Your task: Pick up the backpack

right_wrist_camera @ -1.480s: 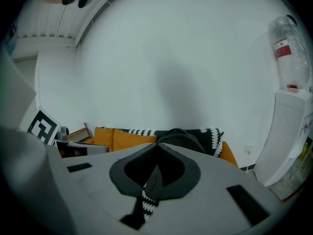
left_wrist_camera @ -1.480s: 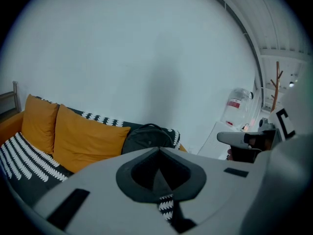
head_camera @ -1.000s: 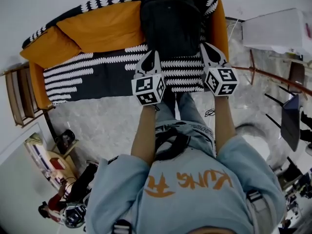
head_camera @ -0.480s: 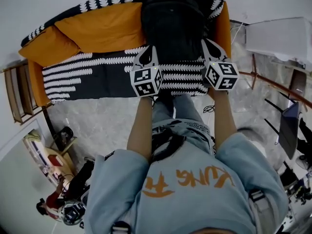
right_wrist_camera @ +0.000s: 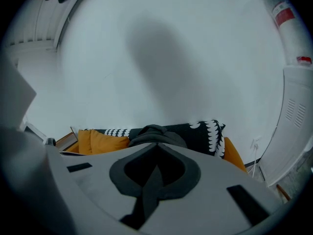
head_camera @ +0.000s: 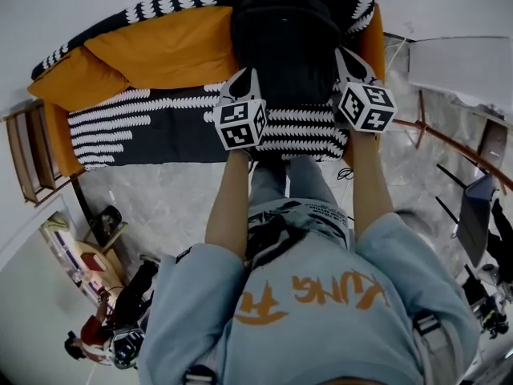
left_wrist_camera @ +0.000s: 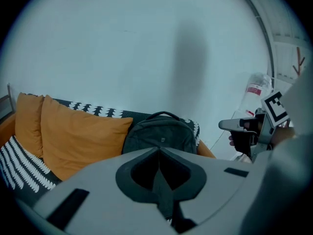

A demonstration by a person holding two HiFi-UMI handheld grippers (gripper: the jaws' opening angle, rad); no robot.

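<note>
A black backpack (head_camera: 284, 42) stands upright on the sofa's right end, leaning on the backrest. In the head view my left gripper (head_camera: 247, 77) is at the backpack's lower left side and my right gripper (head_camera: 346, 56) at its right side; whether either touches it I cannot tell. Both are shut with nothing between the jaws. The left gripper view shows the backpack (left_wrist_camera: 161, 131) just beyond my shut left gripper (left_wrist_camera: 159, 152), its top handle visible, and the right gripper (left_wrist_camera: 234, 125) off to the right. In the right gripper view only the backpack's top (right_wrist_camera: 155, 132) rises above my shut right gripper (right_wrist_camera: 157, 146).
The sofa (head_camera: 144, 127) carries a black-and-white patterned throw and two orange cushions (head_camera: 168, 46) left of the backpack. A wooden rack (head_camera: 24, 167) stands by its left end. A white appliance (head_camera: 457, 62) and dark chairs (head_camera: 473, 207) are on the right.
Both grippers have moved forward and down toward the backpack, coming alongside it. Their jaws stayed shut.
</note>
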